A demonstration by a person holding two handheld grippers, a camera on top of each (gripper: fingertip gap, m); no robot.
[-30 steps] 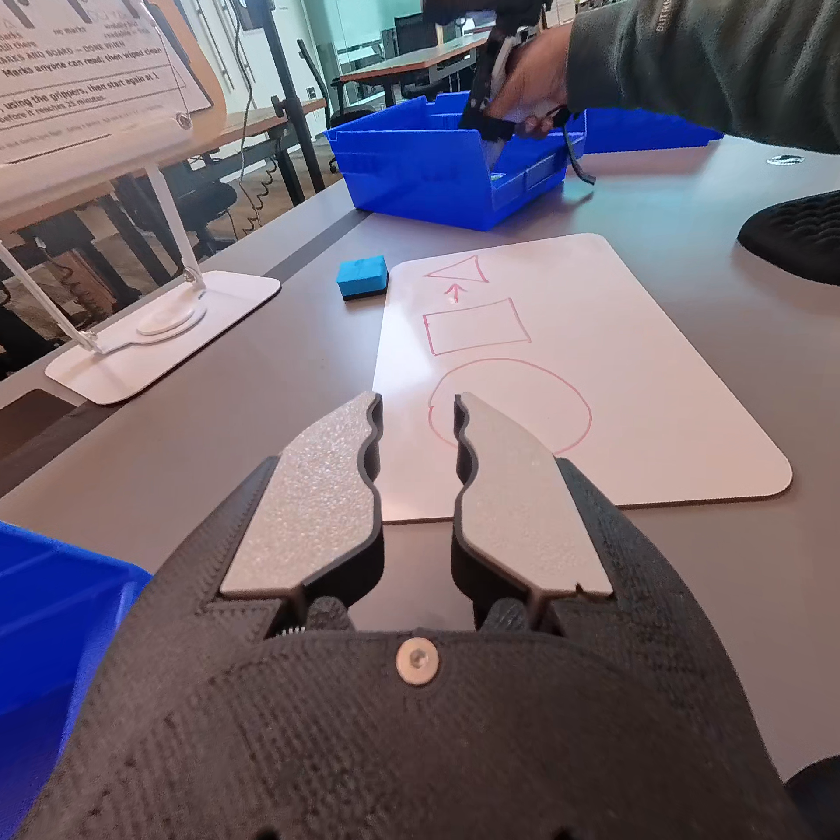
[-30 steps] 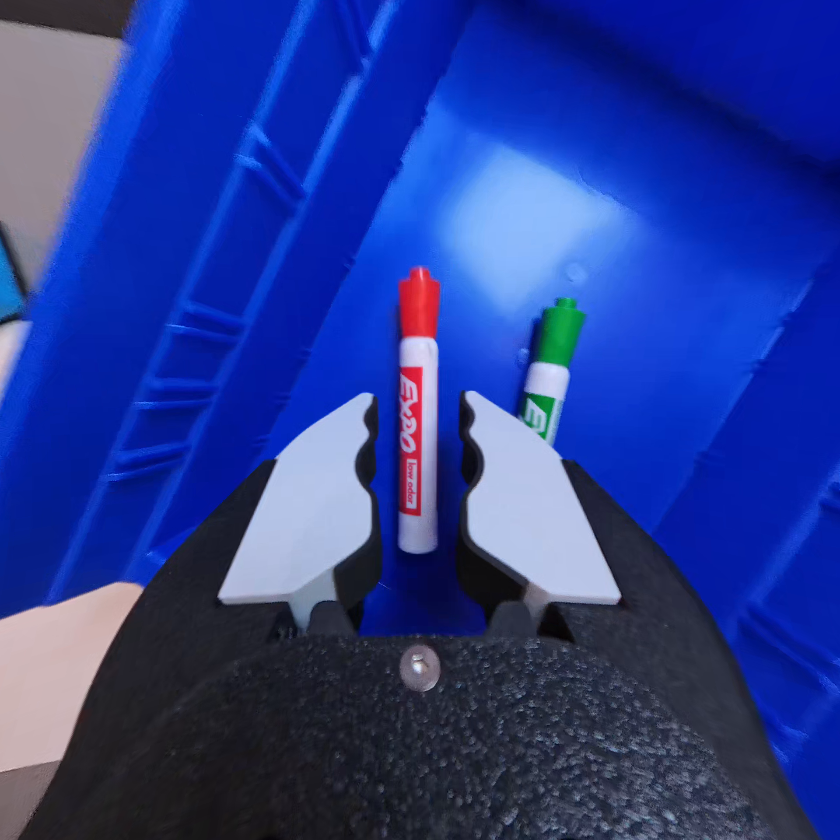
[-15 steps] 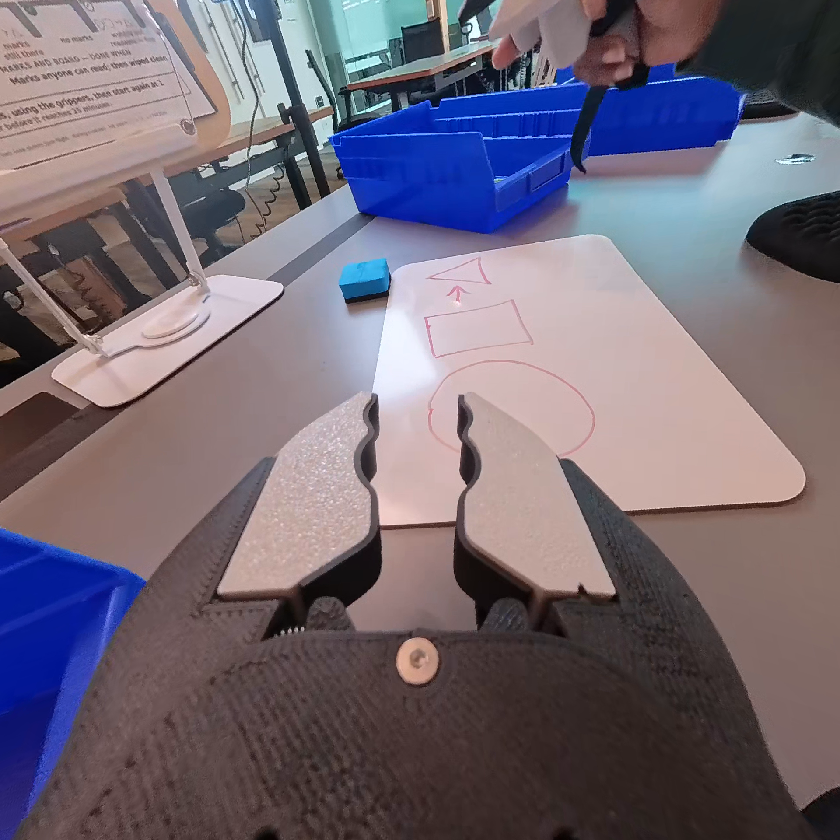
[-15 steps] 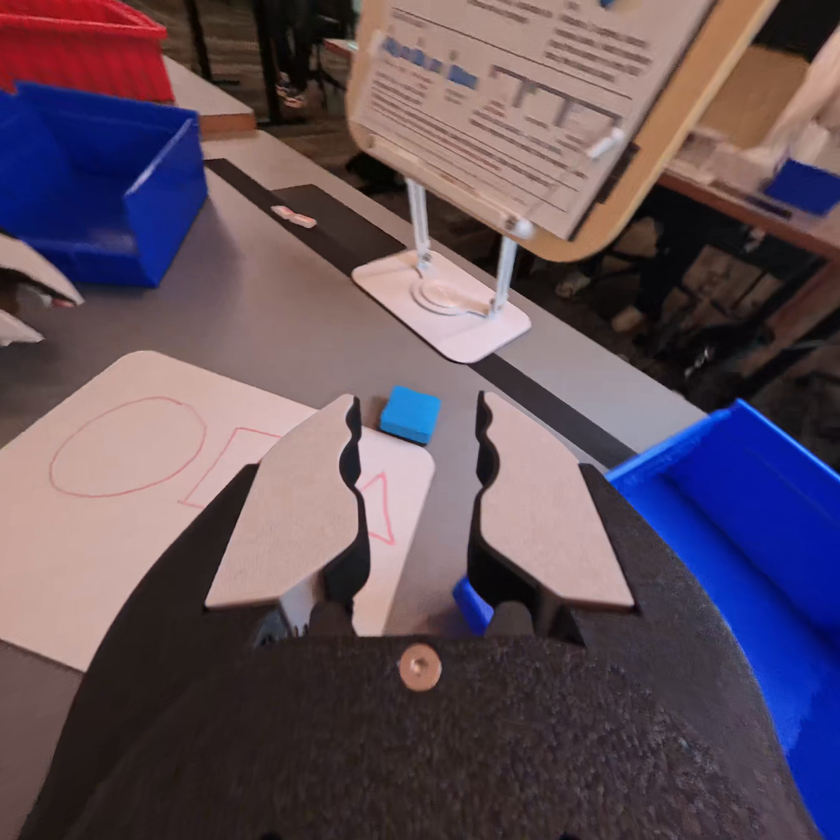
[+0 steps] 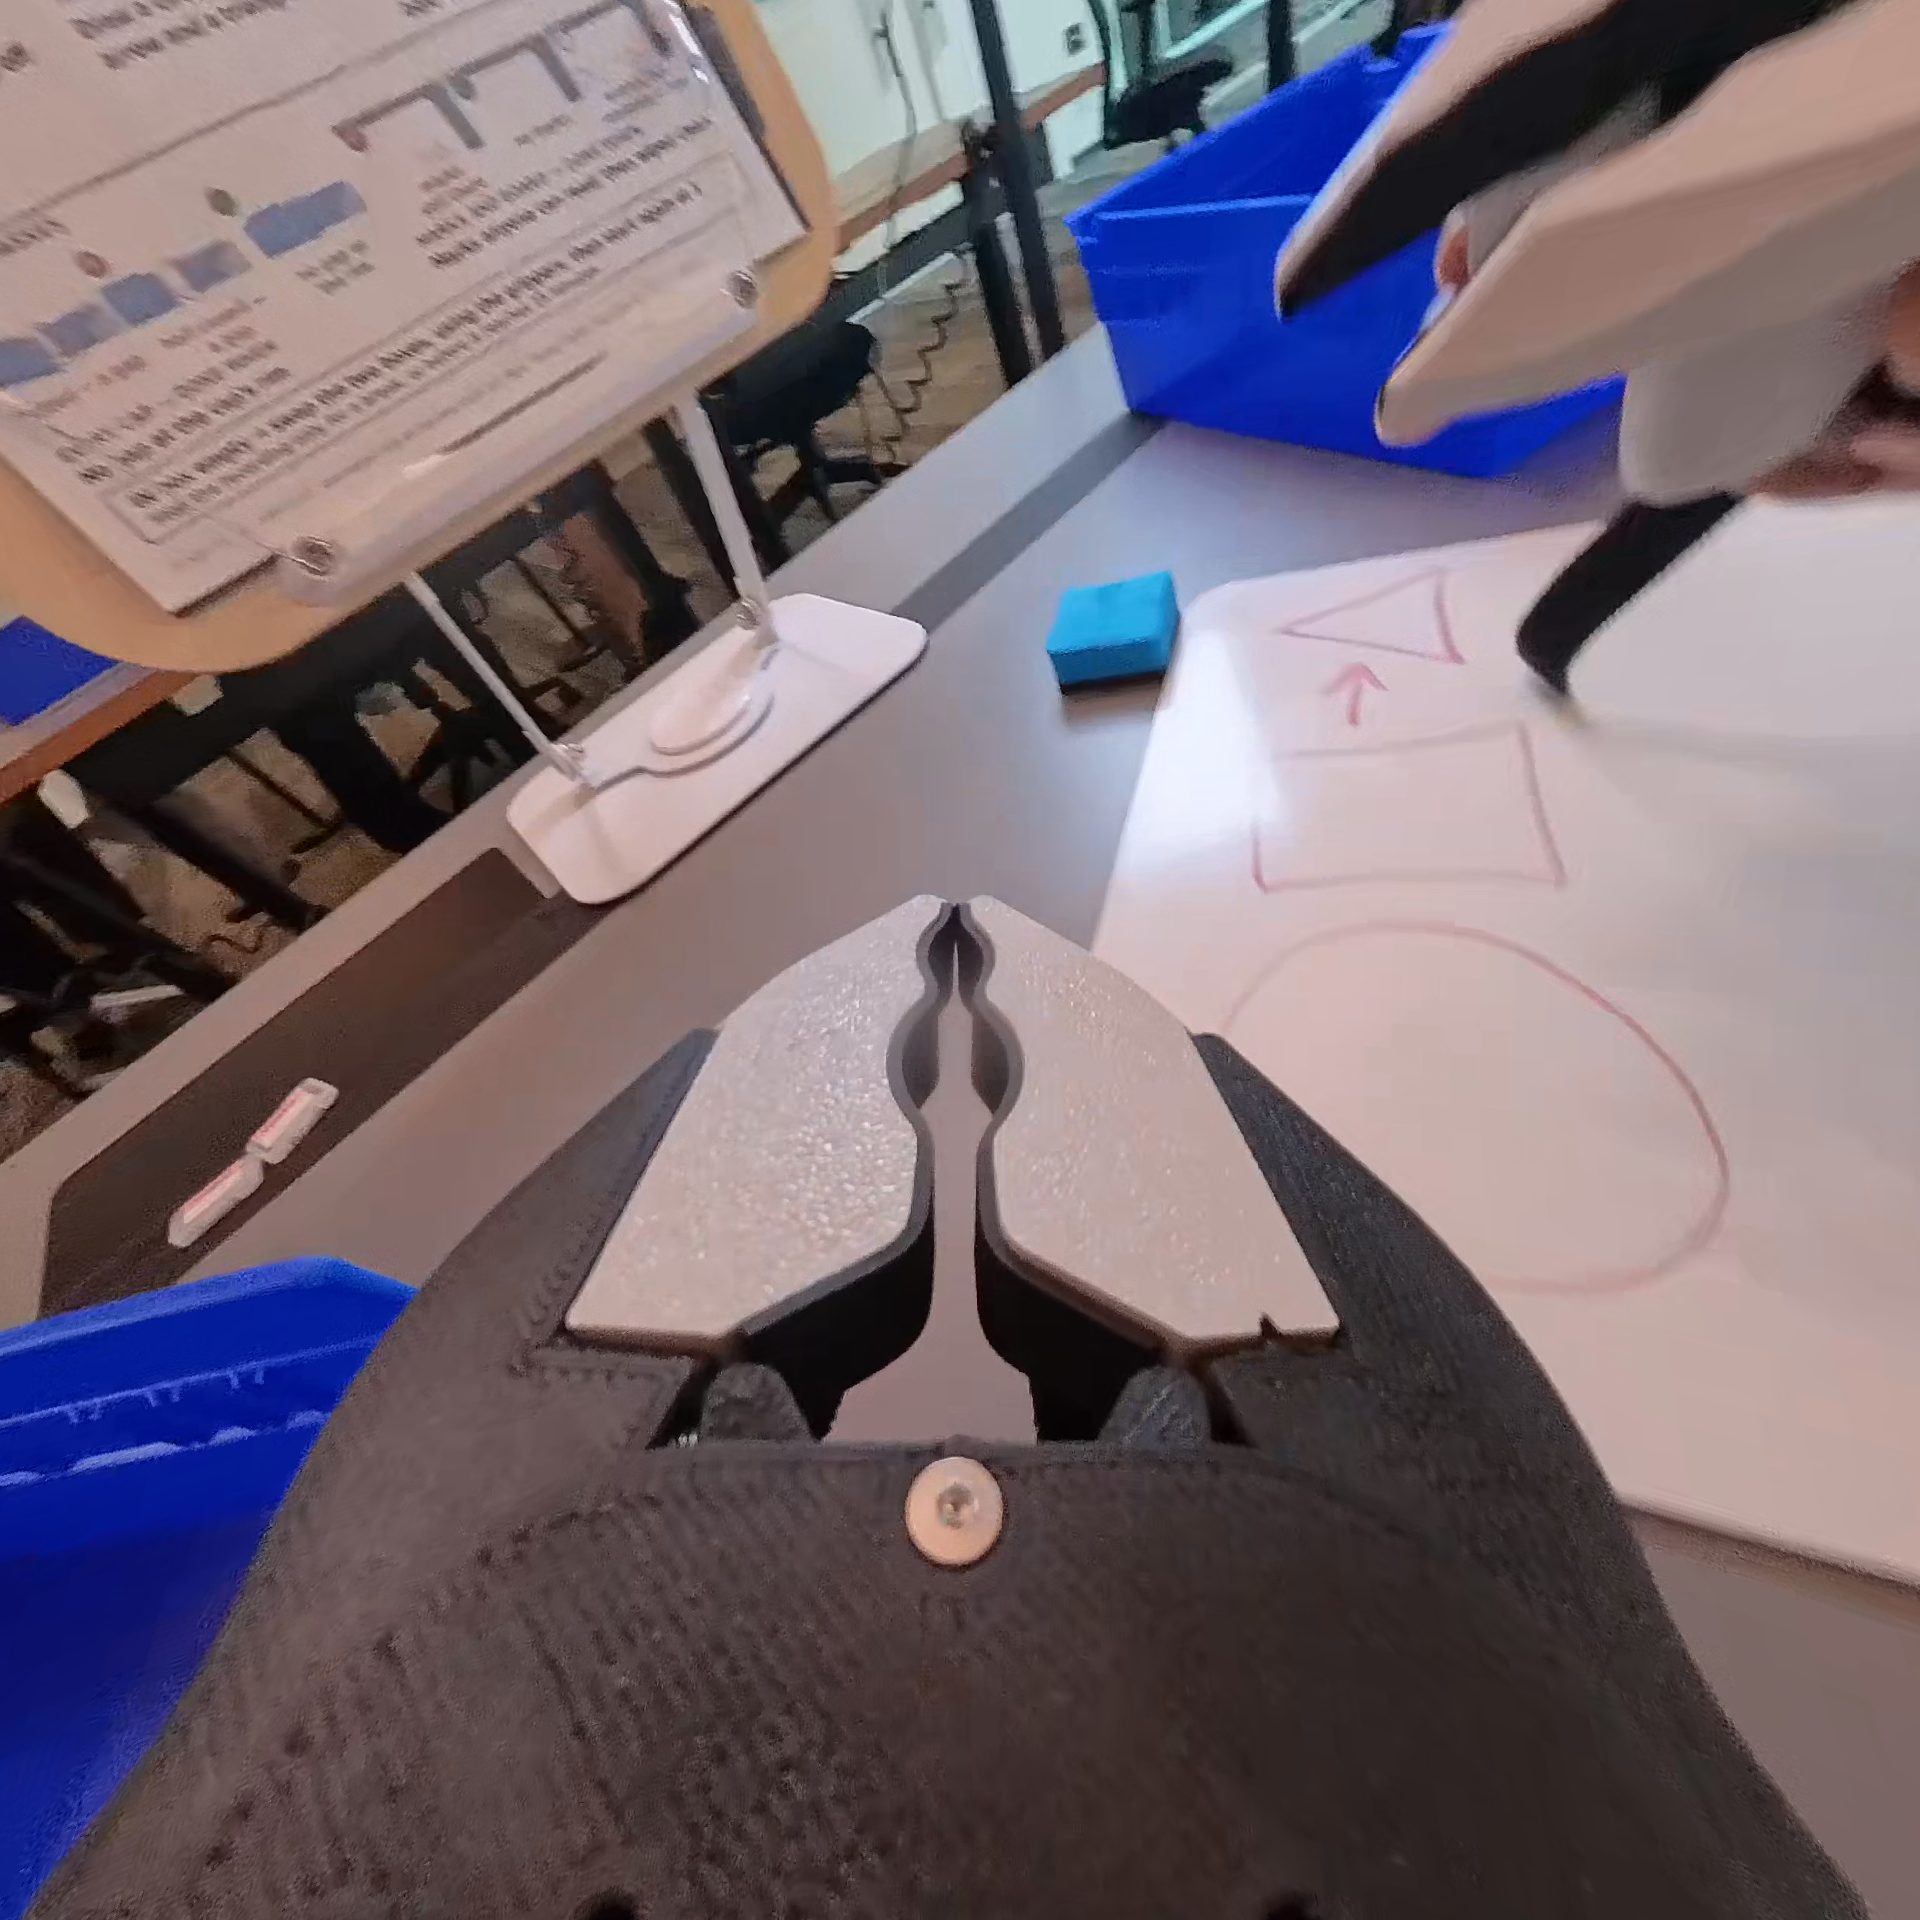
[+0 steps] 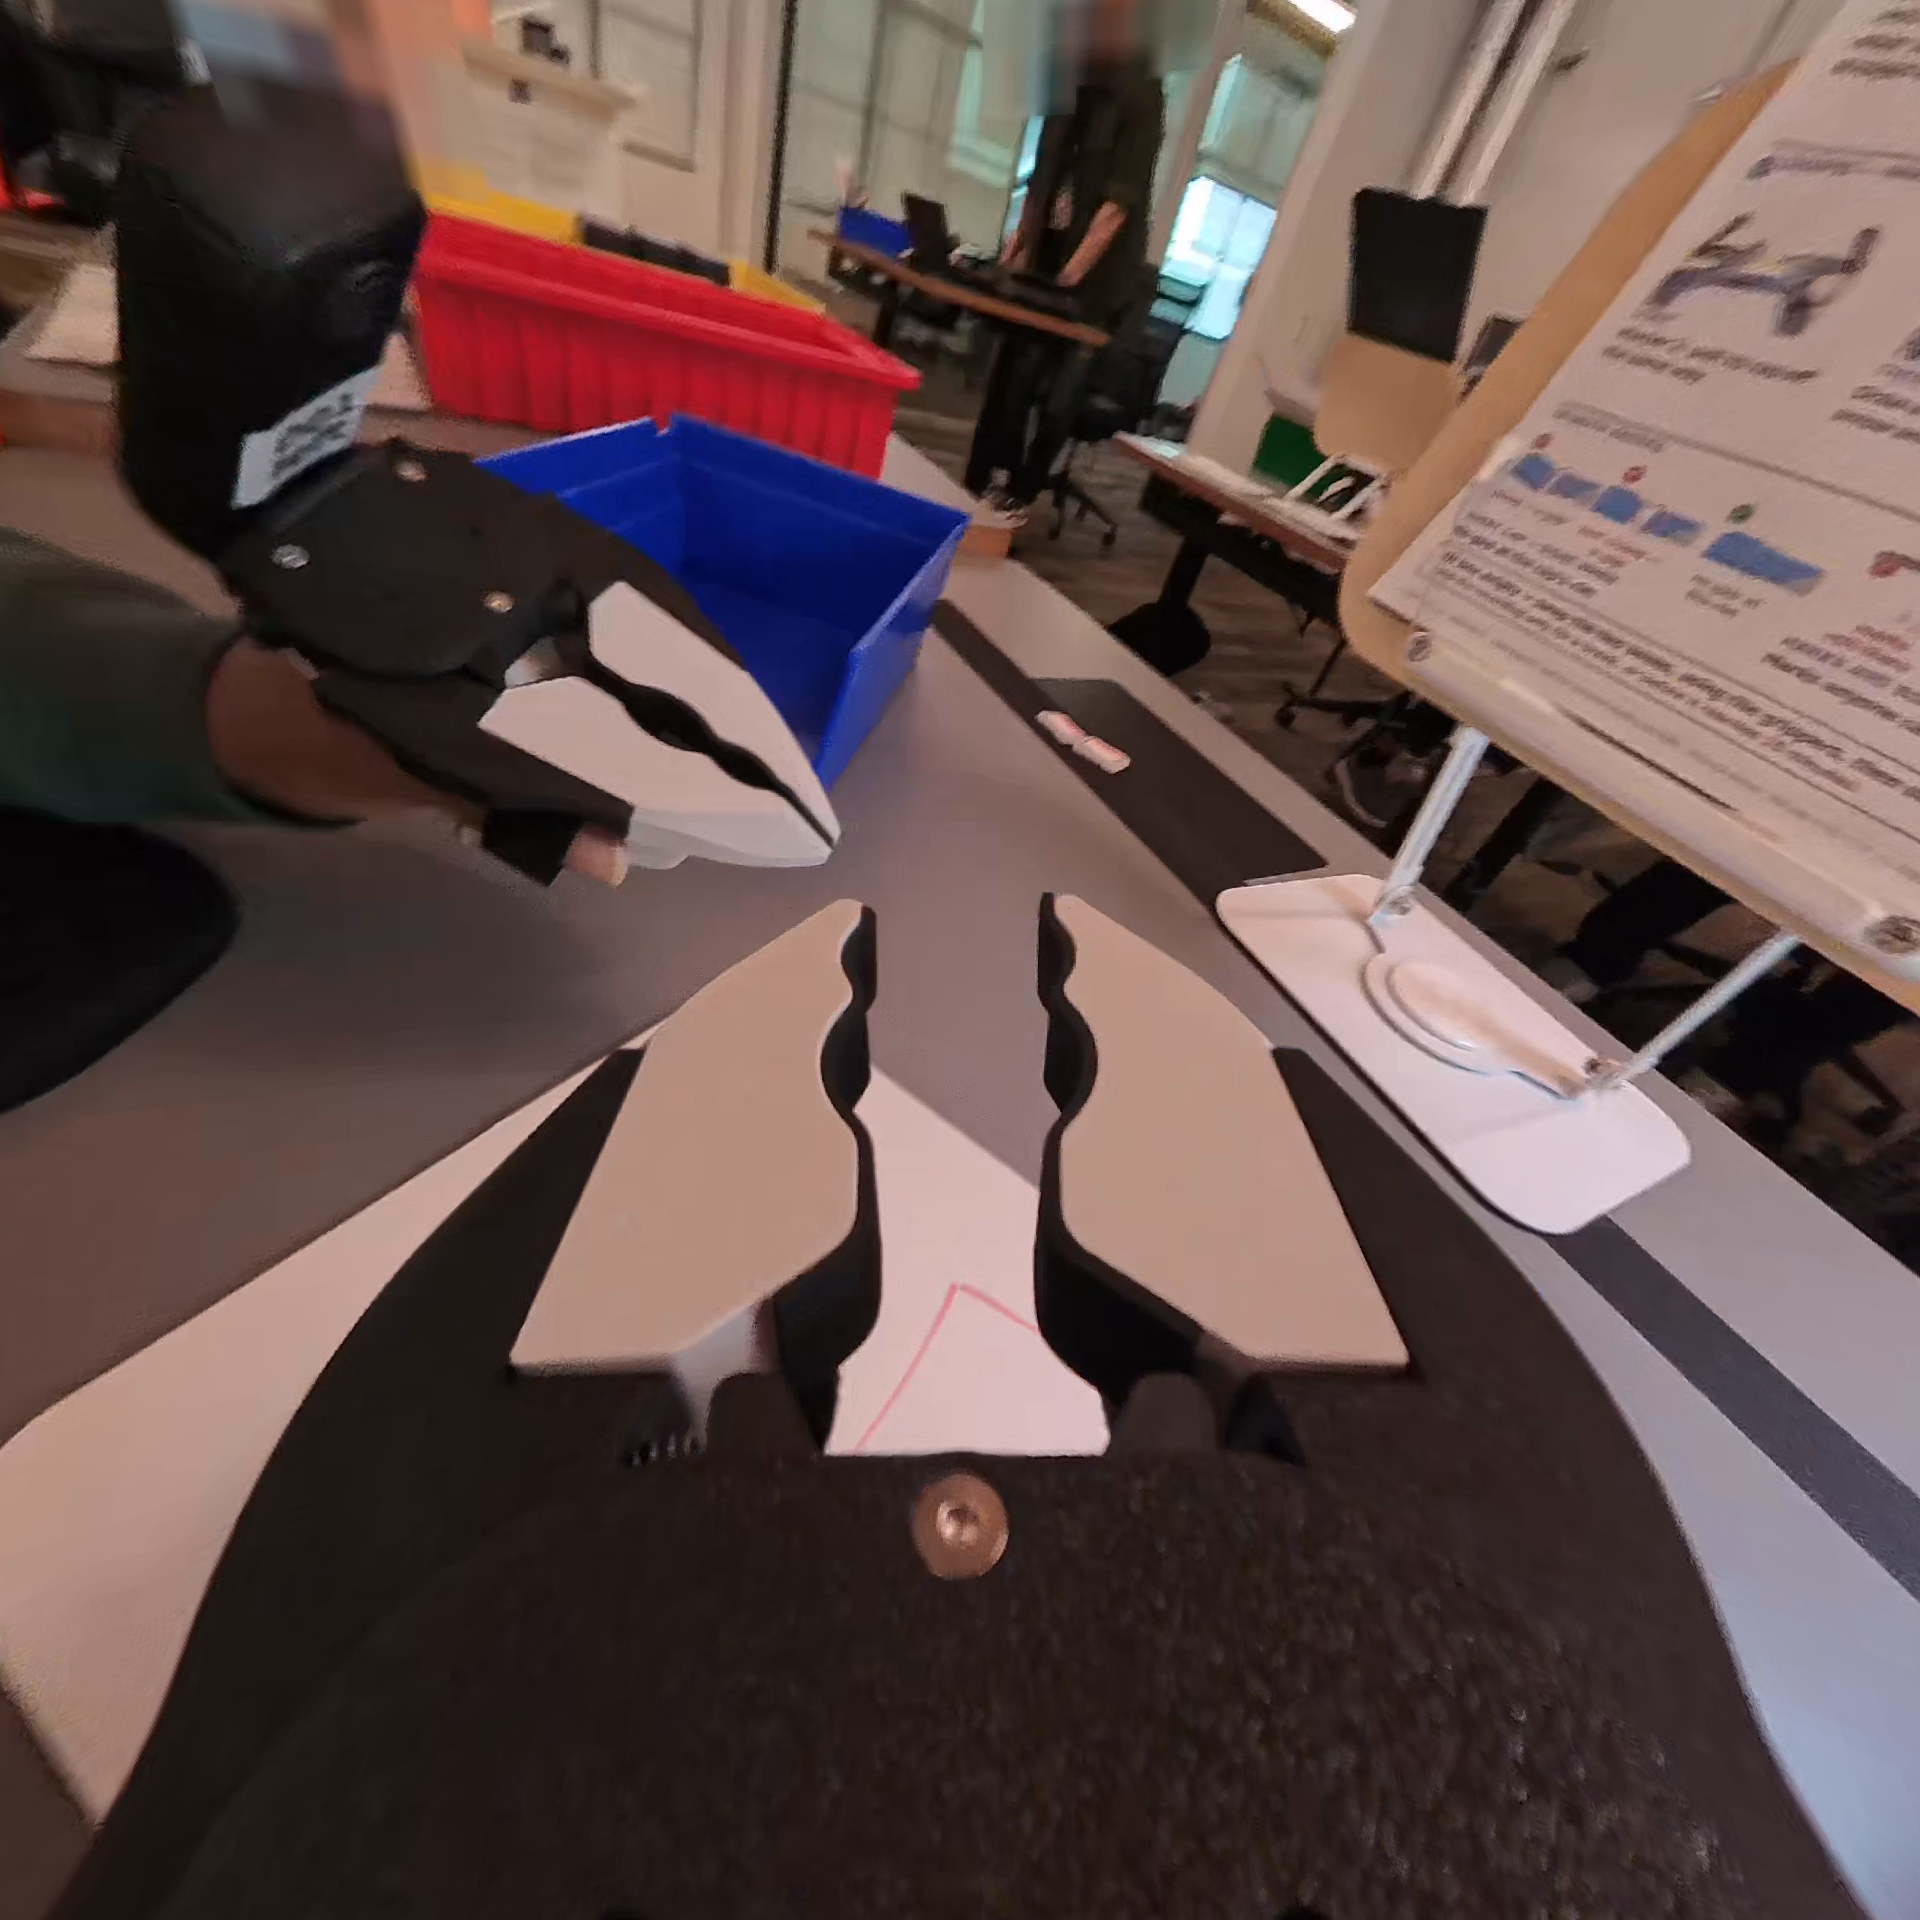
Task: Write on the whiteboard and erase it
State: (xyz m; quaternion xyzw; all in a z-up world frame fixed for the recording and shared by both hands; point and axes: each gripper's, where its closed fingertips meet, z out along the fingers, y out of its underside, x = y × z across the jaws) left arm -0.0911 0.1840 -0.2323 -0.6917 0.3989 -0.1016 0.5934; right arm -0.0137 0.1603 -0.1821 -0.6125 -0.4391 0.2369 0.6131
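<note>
Only left wrist view shows eraser (image 5: 1114, 628) — whiteboard (image 5: 1621, 1039) beside it

Whiteboard (image 5: 1558, 1351) white, shapes drawn on it in thin red line (triangle, arrow, rectangle, circle). Eraser (image 5: 1112, 629) bright blue with dark base. Table (image 5: 935, 748) grey with a black strip. Near bin (image 5: 125, 1475) and far bin (image 5: 1226, 281) saturated blue; red bin (image 6: 644, 343) behind. Sign stand (image 5: 717, 727) white base, tan board. Both grippers: black textured bodies, light grey fingers (image 5: 790, 1143).
</note>
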